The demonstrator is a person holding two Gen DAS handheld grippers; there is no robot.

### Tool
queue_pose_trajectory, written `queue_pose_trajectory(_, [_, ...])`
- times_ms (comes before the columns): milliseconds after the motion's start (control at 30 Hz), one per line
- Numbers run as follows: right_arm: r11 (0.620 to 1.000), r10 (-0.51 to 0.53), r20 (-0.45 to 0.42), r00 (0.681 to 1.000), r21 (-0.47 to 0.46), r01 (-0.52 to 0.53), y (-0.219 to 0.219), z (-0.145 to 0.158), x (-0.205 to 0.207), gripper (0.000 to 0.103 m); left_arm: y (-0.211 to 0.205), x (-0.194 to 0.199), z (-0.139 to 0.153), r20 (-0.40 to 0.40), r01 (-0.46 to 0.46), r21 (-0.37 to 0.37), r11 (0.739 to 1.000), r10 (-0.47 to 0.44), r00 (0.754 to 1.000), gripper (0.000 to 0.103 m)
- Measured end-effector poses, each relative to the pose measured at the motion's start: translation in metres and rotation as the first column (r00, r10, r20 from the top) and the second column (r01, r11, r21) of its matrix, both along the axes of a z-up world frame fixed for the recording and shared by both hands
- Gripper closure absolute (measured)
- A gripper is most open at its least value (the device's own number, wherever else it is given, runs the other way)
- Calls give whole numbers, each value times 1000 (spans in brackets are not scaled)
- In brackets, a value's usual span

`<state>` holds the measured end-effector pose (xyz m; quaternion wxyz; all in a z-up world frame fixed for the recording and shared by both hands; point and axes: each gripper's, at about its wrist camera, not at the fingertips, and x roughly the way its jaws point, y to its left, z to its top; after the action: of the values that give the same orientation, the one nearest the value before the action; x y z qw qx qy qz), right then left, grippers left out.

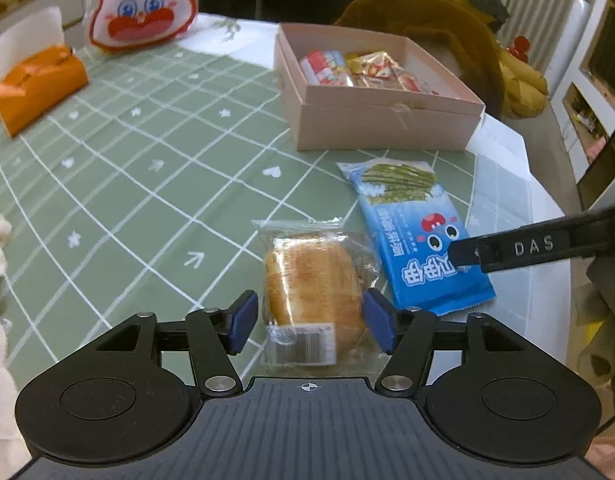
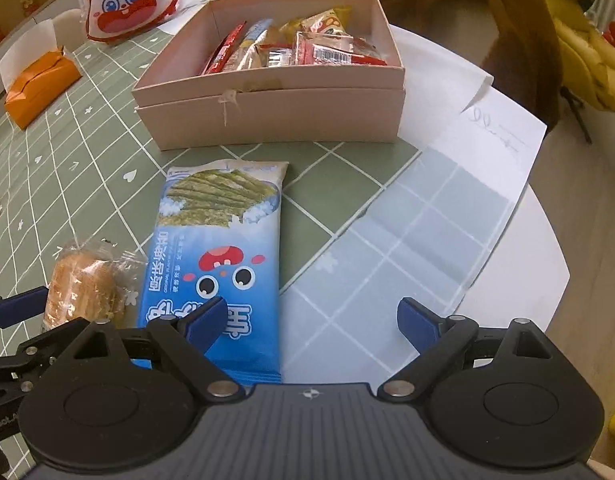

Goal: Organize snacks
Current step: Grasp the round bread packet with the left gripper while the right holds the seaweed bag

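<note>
crinkly clear-wrapped round bun (image 1: 313,280) between spread left claw (image 1: 313,320) pads — glossy blue packet (image 1: 419,236) beside

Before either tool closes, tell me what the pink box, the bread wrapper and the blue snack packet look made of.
Pink box: matte cardboard, judging by its folded edges and dull surface.
Bread wrapper: thin clear plastic film; the bun shows through and the edges crinkle.
Blue snack packet: printed glossy plastic or foil laminate, with a crimped end seal.
</note>
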<state>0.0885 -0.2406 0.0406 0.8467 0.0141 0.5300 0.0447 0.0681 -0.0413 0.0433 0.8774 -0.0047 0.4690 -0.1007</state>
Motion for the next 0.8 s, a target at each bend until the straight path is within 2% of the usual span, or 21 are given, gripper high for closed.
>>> queue_pose_trajectory(200, [1000, 4, 3, 1000, -18, -4, 4, 1, 0, 11, 4, 9, -7, -37, -25, -77, 997, 22, 999, 35])
queue_pose_trajectory(300, [1000, -6, 1, 1000, -17, 6, 3, 2, 2, 11, 4, 8, -9, -24, -14, -104, 994, 11, 1000, 39])
queue_pose_trajectory(400, [1000, -10, -2, 1000, -17, 10, 3, 1, 2, 11, 6, 7, -11, -23, -9, -151, 989, 6, 1000, 50])
queue_pose_trajectory(533, [1000, -8, 1, 1000, -23, 8, 4, 1, 2, 11, 11, 4, -9, -26, -30, -175, 984, 26, 999, 53])
queue_pose_trajectory(633, [999, -14, 25, 1000, -37, 15, 6, 3, 0, 11, 17, -2, -5, -21, -70, -170, 983, 67, 998, 54])
queue_pose_trajectory(800, [999, 8, 40, 999, -40, -7, 12, 8, 1, 11, 40, -11, -2, -31, -162, -213, 964, 159, 987, 54])
